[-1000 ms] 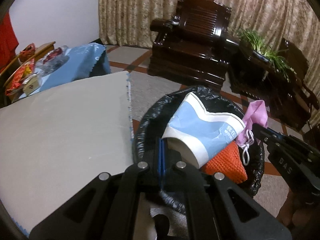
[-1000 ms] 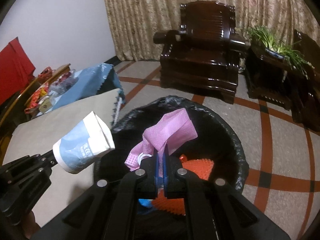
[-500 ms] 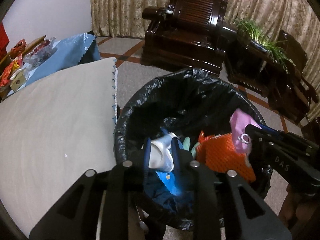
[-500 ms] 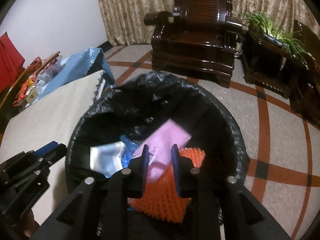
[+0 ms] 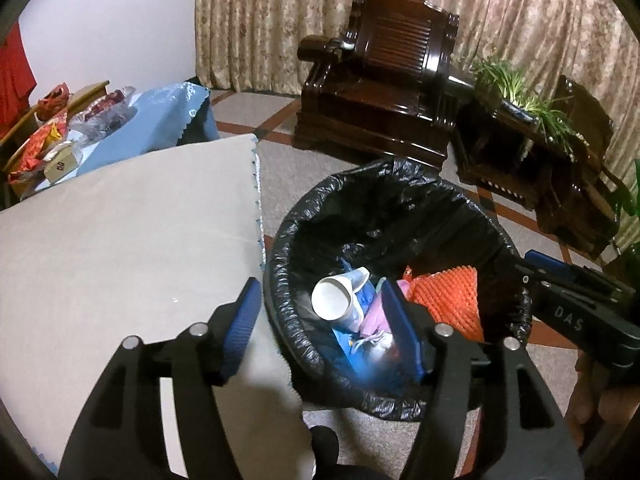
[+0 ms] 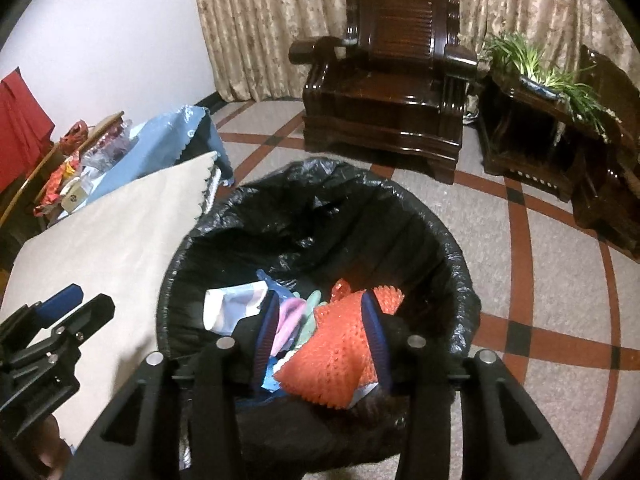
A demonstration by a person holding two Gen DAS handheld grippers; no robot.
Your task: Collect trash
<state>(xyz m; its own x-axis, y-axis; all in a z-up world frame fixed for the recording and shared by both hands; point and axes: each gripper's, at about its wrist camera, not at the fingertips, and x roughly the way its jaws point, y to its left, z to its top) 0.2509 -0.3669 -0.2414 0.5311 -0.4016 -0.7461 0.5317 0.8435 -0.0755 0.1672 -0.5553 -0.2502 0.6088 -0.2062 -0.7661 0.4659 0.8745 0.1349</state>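
Note:
A bin lined with a black bag (image 5: 280, 248) (image 6: 460, 264) stands on the floor beside the table. Inside lie a blue-and-white paper cup (image 5: 332, 300) (image 6: 228, 304), a pink face mask (image 5: 376, 316) (image 6: 290, 316) and an orange spiky piece (image 5: 444, 300) (image 6: 332, 352). My left gripper (image 5: 319, 286) hangs over the bin's near left rim, its jaws opening, with nothing pinched between them. My right gripper (image 6: 320, 296) hovers over the bin, jaws opening too, and grips nothing. Each gripper shows in the other's view: the right gripper (image 5: 528, 264) and the left gripper (image 6: 90, 298).
A table under a grey cloth (image 5: 120, 240) lies left of the bin. Behind it a blue-covered table (image 5: 160, 120) carries snack packets. A dark wooden armchair (image 5: 384, 92) and a side table with a plant (image 5: 532, 120) stand on the tiled floor beyond.
The left gripper let go of the paper cup and the right let go of the pink mask. Both items now lie in the bin, and both sets of jaws have spread apart.

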